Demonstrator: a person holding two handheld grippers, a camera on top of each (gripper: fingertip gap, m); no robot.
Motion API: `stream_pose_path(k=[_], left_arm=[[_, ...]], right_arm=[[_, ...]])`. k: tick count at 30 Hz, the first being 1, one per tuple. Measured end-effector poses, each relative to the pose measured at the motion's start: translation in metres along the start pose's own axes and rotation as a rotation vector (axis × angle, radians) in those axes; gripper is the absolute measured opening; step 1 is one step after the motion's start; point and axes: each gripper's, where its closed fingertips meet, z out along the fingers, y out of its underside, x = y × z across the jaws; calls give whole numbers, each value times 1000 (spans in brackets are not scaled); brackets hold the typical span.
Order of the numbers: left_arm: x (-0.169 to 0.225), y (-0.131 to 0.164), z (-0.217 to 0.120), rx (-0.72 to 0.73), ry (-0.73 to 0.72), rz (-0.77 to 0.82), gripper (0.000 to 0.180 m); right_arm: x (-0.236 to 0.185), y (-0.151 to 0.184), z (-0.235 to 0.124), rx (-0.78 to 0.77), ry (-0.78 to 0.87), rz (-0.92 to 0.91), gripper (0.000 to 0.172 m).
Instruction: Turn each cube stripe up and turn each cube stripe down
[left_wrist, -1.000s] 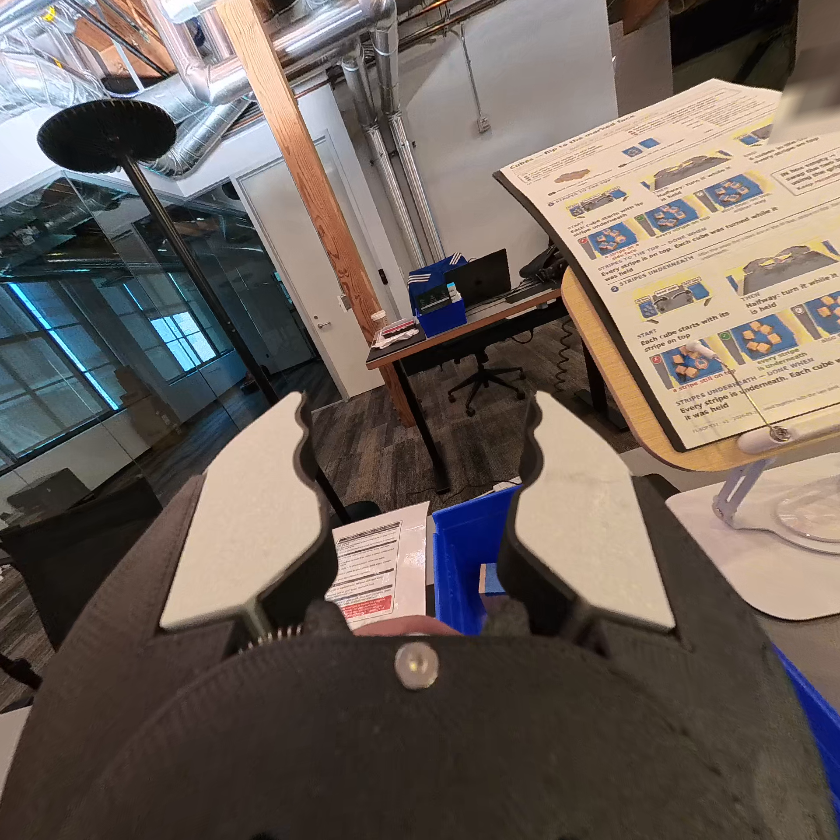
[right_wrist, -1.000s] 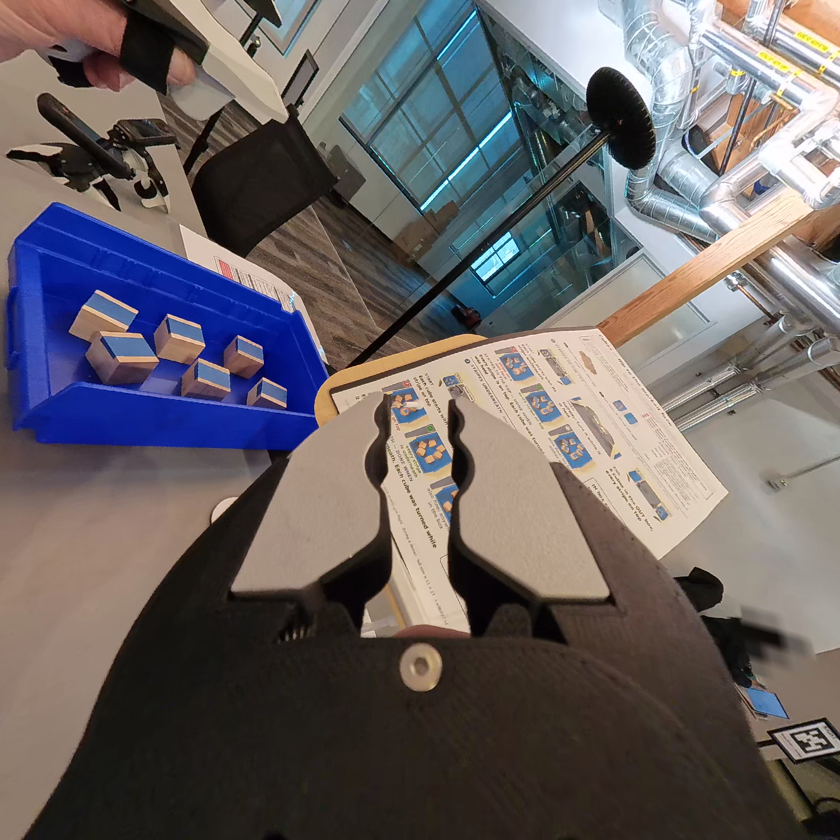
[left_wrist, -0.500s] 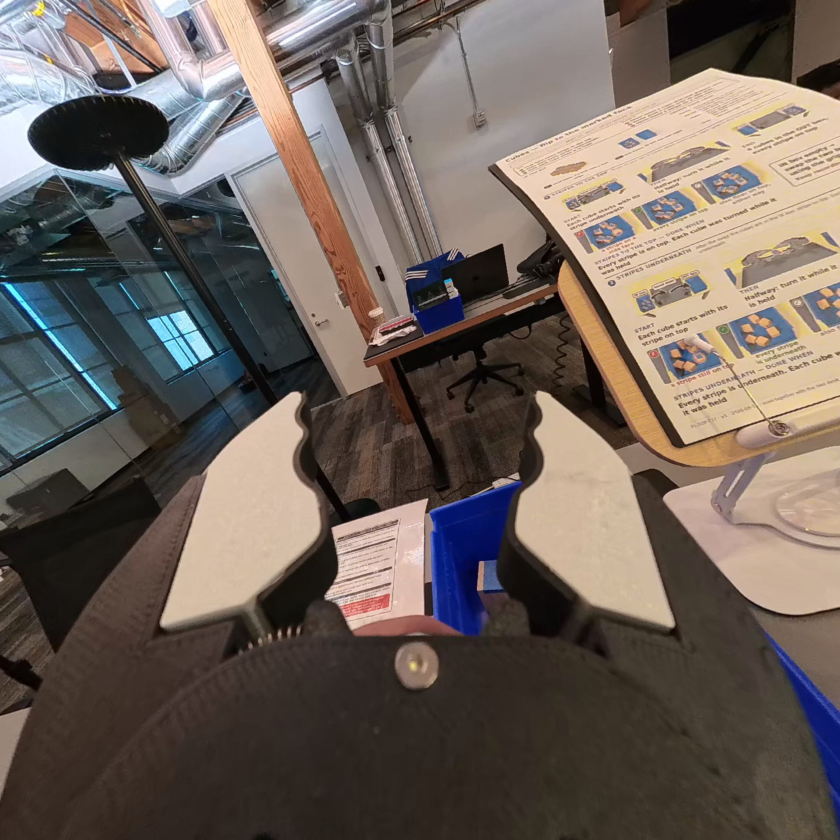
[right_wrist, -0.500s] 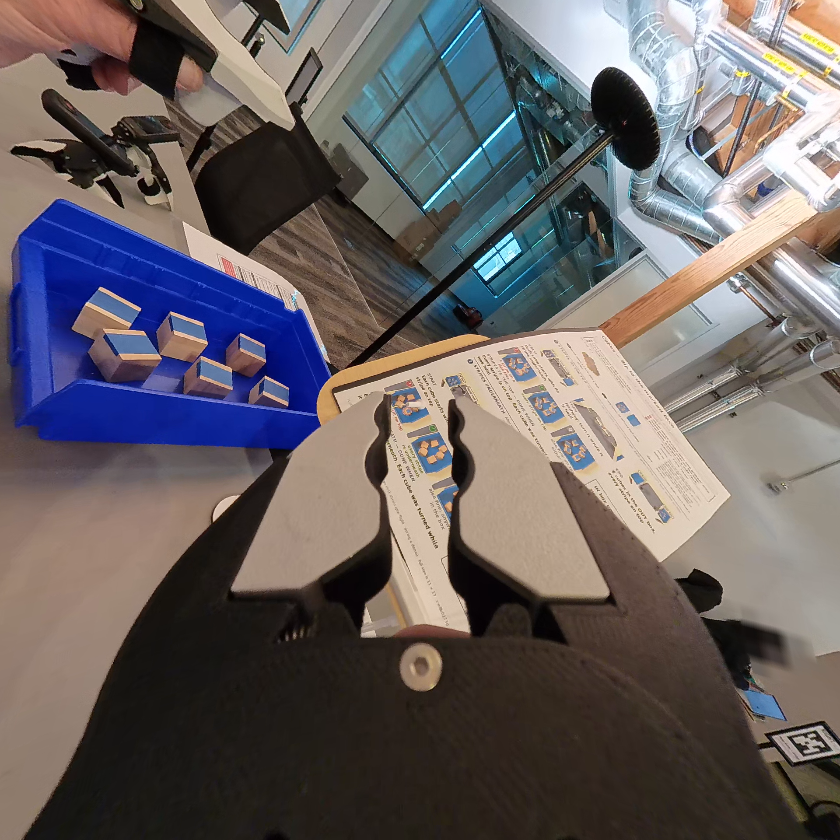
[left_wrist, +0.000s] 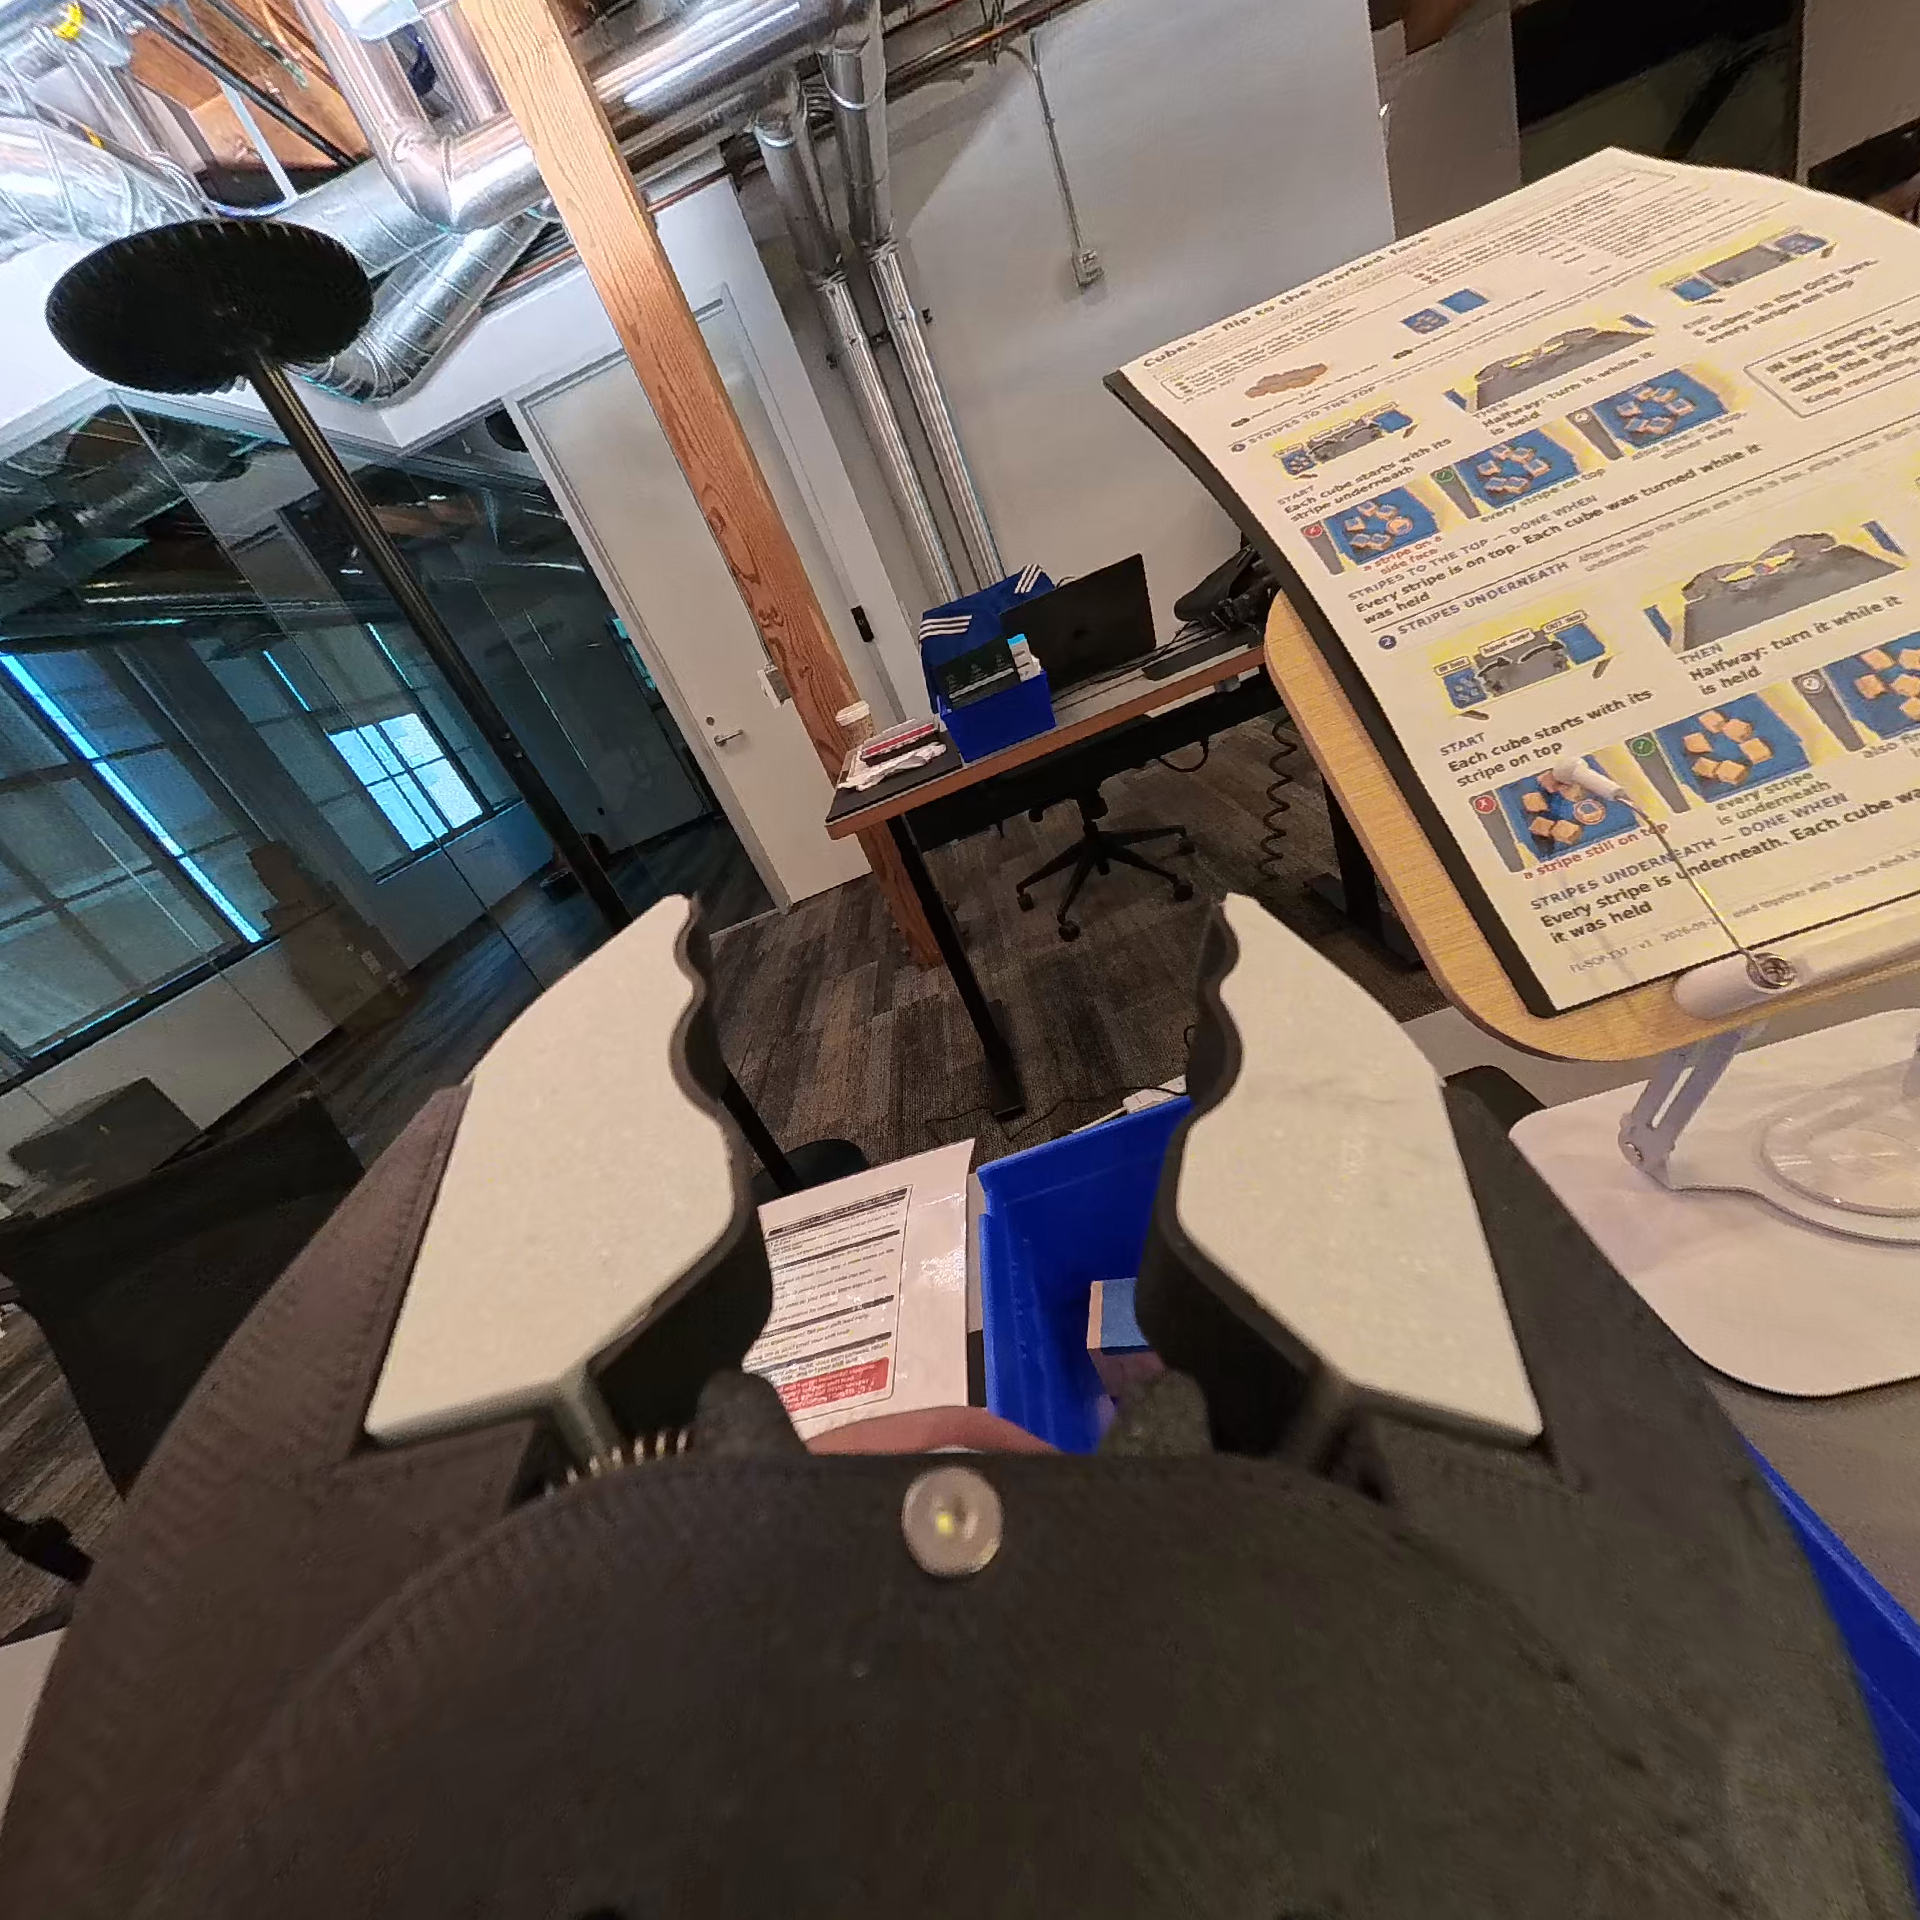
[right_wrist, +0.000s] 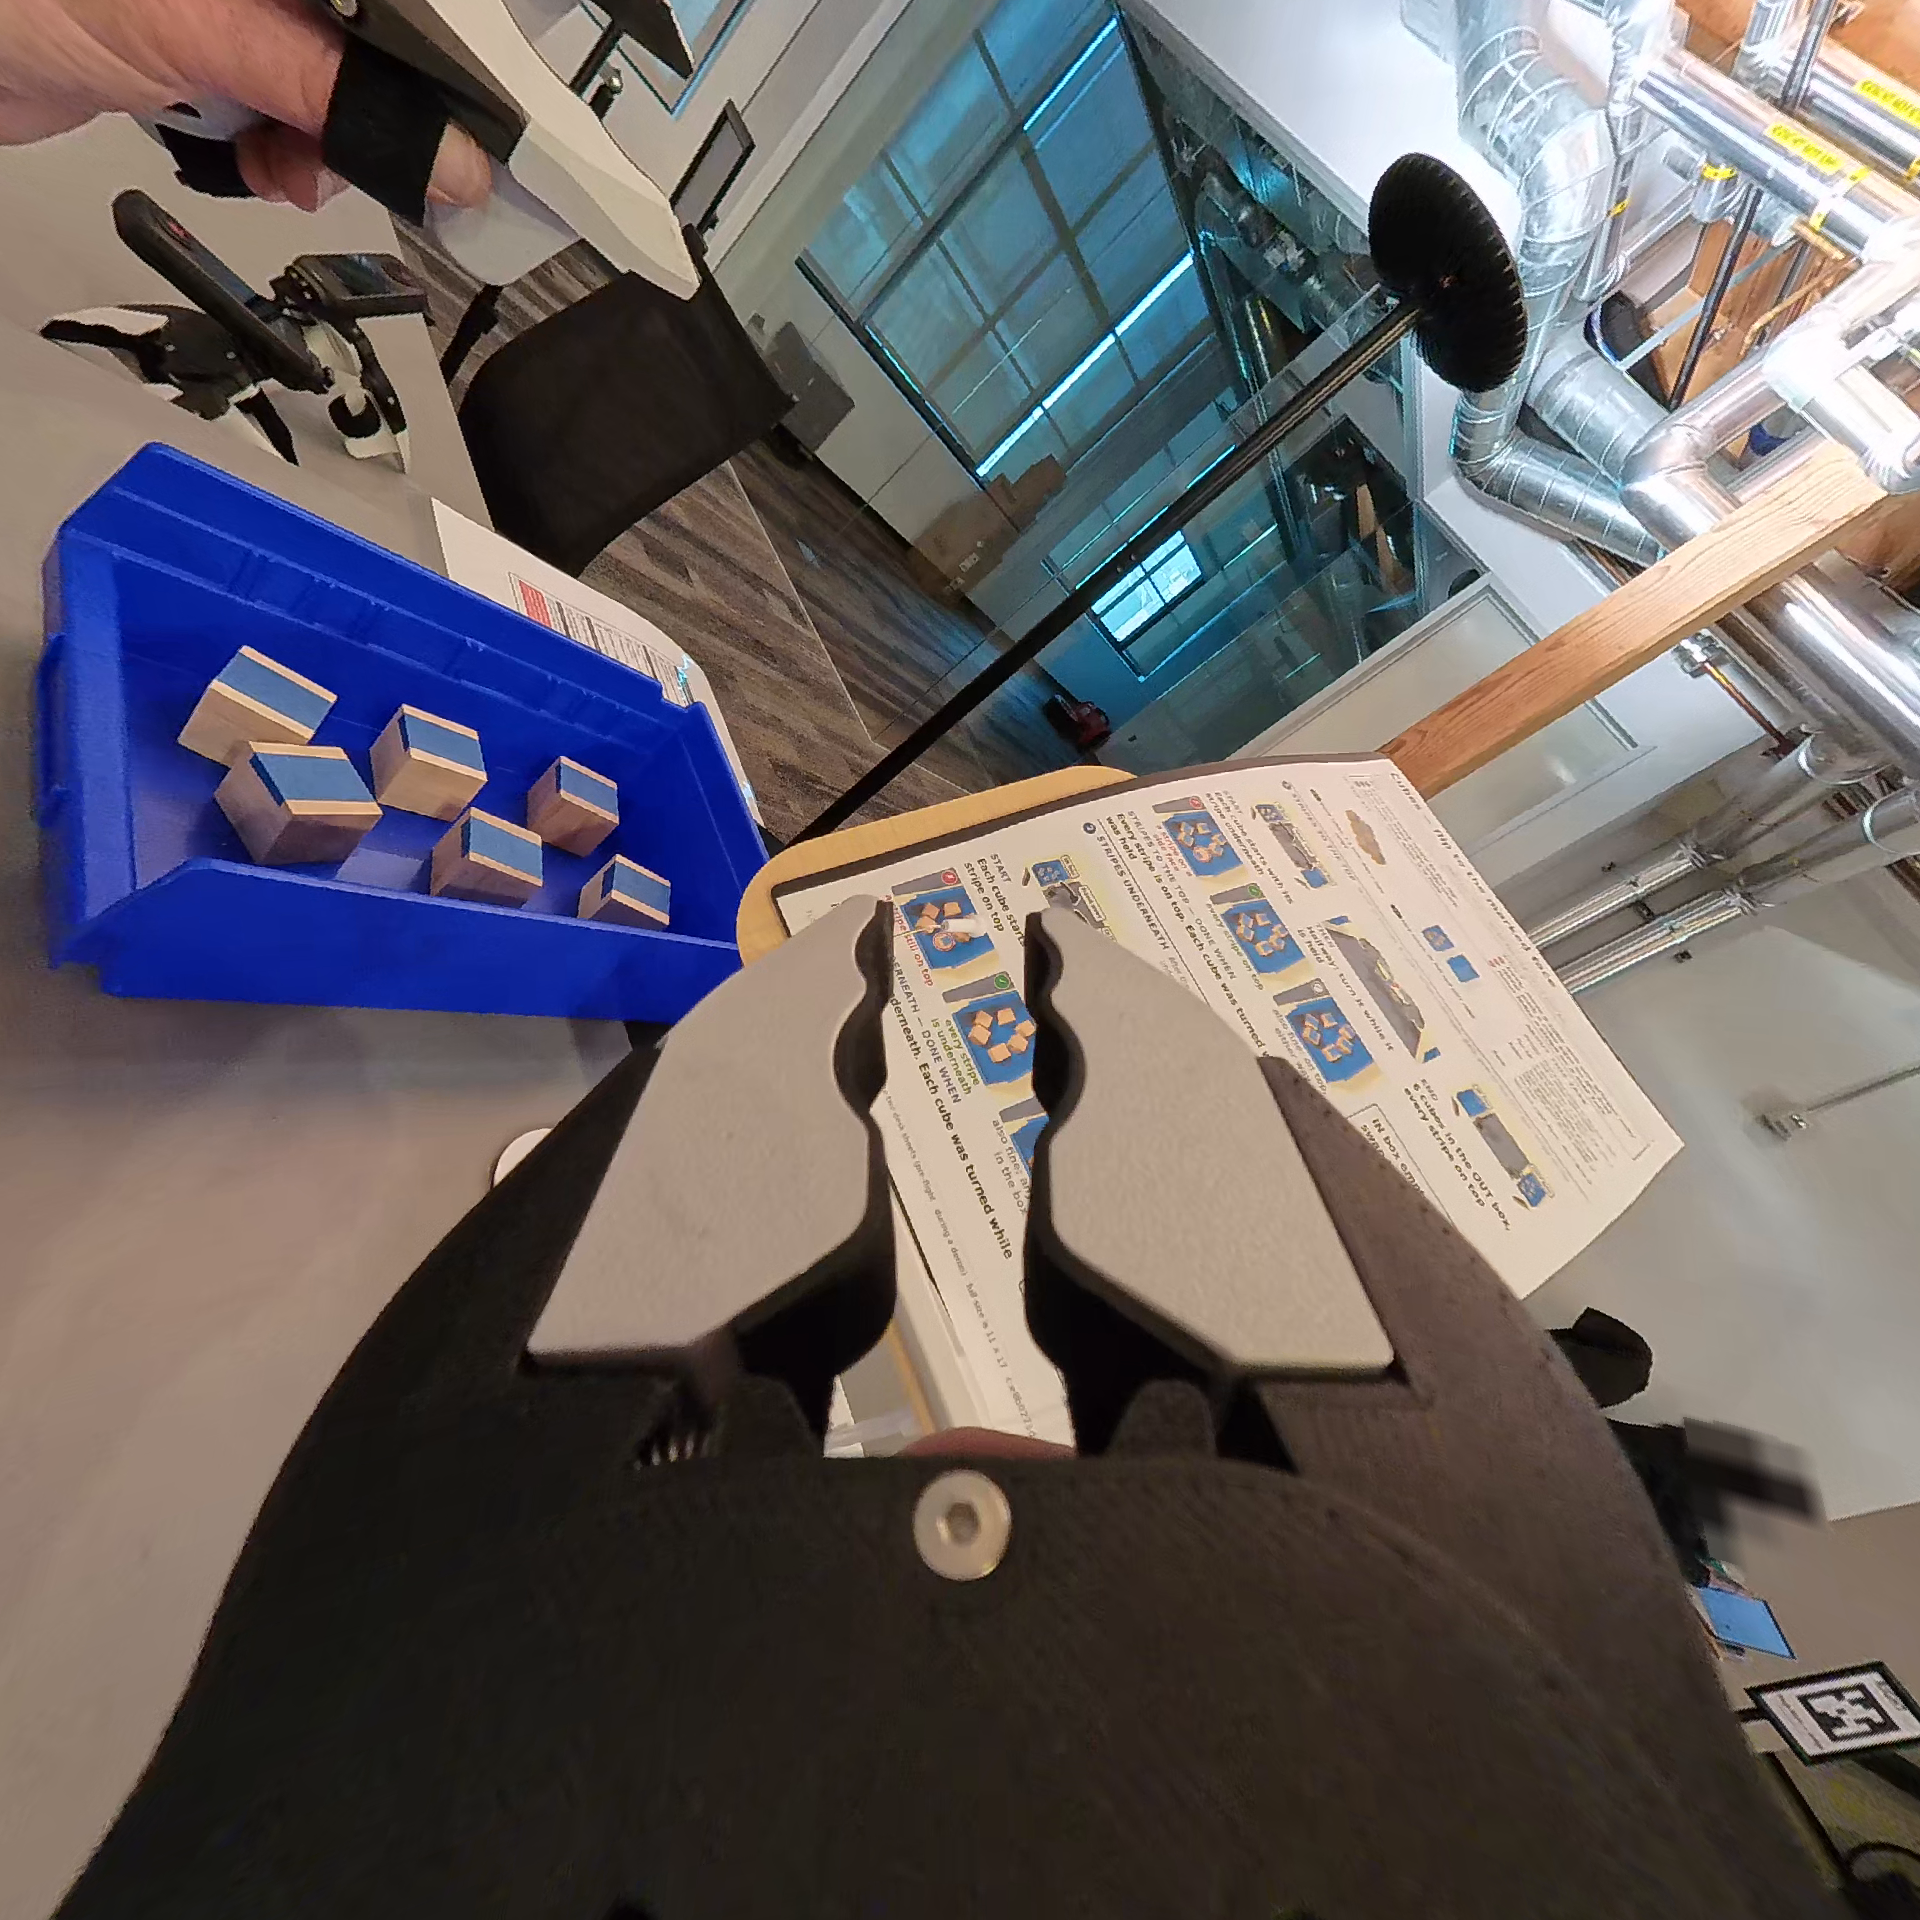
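Left gripper (left_wrist: 951, 935) had its jaws spread wide, nothing between the pads, raised and tipped up toward the room. Right gripper (right_wrist: 956, 925) had jaws narrow, a slim gap between the pads, nothing in it, pointed at the instruction sheet (right_wrist: 1299, 987) on its wooden stand (right_wrist: 935, 821).

Blue bin (right_wrist: 343, 956) sat on the grey table (right_wrist: 208, 1195), left of the right gripper. Six wooden cubes (right_wrist: 486, 860) lay inside it, each with a blue stripe facing up or nearly so, scattered, some touching. In the left view one cube (left_wrist: 1117, 1314) showed just behind the right-hand finger.

A printed paper (left_wrist: 842, 1288) lay beside the bin. Beyond: a hand (right_wrist: 187, 94) on the other tool, a spare gripper (right_wrist: 239, 353), a black chair (right_wrist: 613, 416), a far desk (left_wrist: 1039, 748) and a black pole stand (left_wrist: 208, 301).
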Motion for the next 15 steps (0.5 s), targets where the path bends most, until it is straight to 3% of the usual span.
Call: stream_pose_path(k=[15], left_arm=[[3,2,2,-6,6,6,88]], right_arm=[[-3,0,2,-8,-2,-18,24]])
